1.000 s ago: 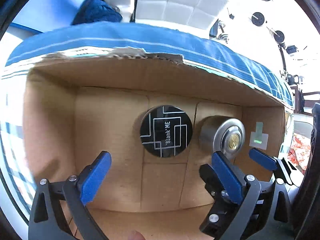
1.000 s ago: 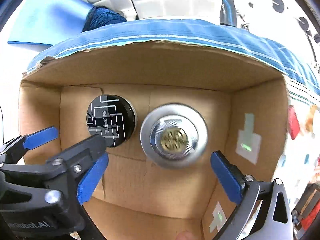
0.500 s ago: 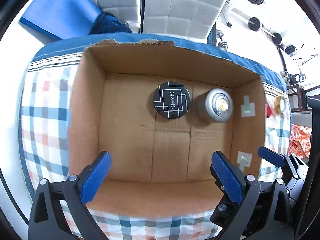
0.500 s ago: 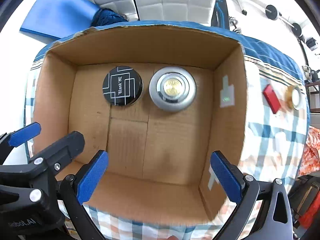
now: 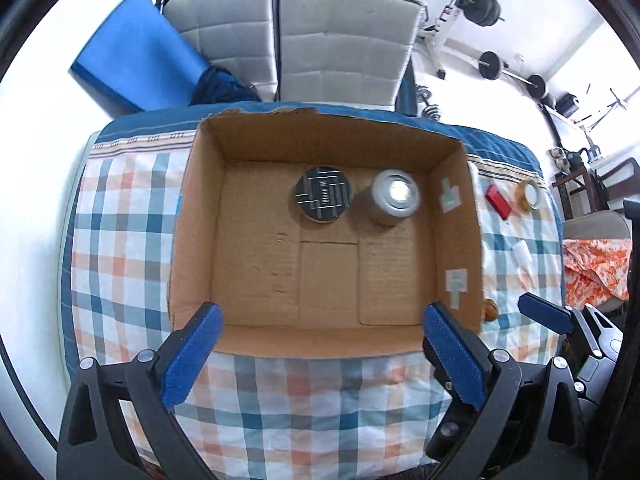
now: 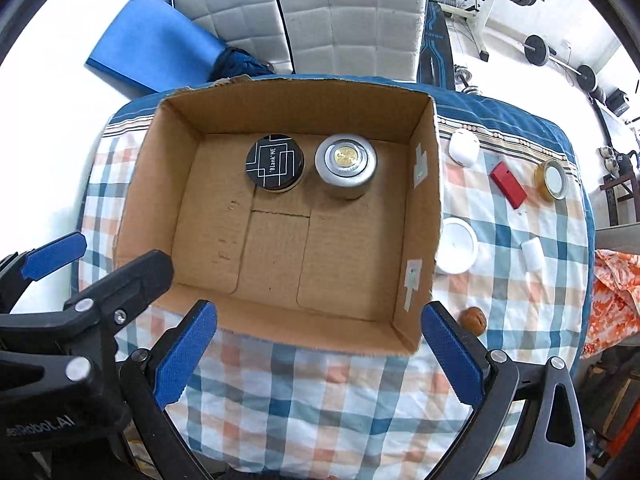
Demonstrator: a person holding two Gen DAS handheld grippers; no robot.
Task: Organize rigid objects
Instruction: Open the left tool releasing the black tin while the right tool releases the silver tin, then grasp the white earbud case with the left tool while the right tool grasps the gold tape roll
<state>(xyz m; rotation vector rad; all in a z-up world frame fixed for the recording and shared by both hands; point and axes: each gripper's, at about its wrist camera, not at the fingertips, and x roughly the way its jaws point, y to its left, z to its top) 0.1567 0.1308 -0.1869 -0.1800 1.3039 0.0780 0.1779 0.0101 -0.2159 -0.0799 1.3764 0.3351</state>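
A counter (image 6: 304, 400) draped in a checked cloth of blue, orange and white fills most of both views. On it sits an open cardboard box (image 6: 136, 184), its flaps torn off, well left of centre on the cloth.

Inside the box, against the far wall, stand two round things side by side and nearly touching: a black tin (image 6: 275, 162) with white line patterns and lettering on its lid, and to its right a silver tin (image 6: 346, 165) with a gold centre. The left wrist view shows the same pair, black tin (image 5: 324, 199) and silver tin (image 5: 394, 197), with the rest of the box floor bare.

The left gripper (image 5: 324, 356) hangs over the near edge of the box with its blue pads spread wide and nothing between them. The right gripper (image 6: 320, 356) is likewise spread wide and holds nothing, just above the near wall of the box.

On the cloth to the right of the box lie smaller items, well apart from each other: a white lid (image 6: 456, 245) just beside the box wall, a white rounded case (image 6: 464, 146) farther back, a red block (image 6: 508, 184), a gold-rimmed jar (image 6: 553, 179), a small white cylinder (image 6: 532, 254), and a walnut (image 6: 474, 319) nearest the right gripper.
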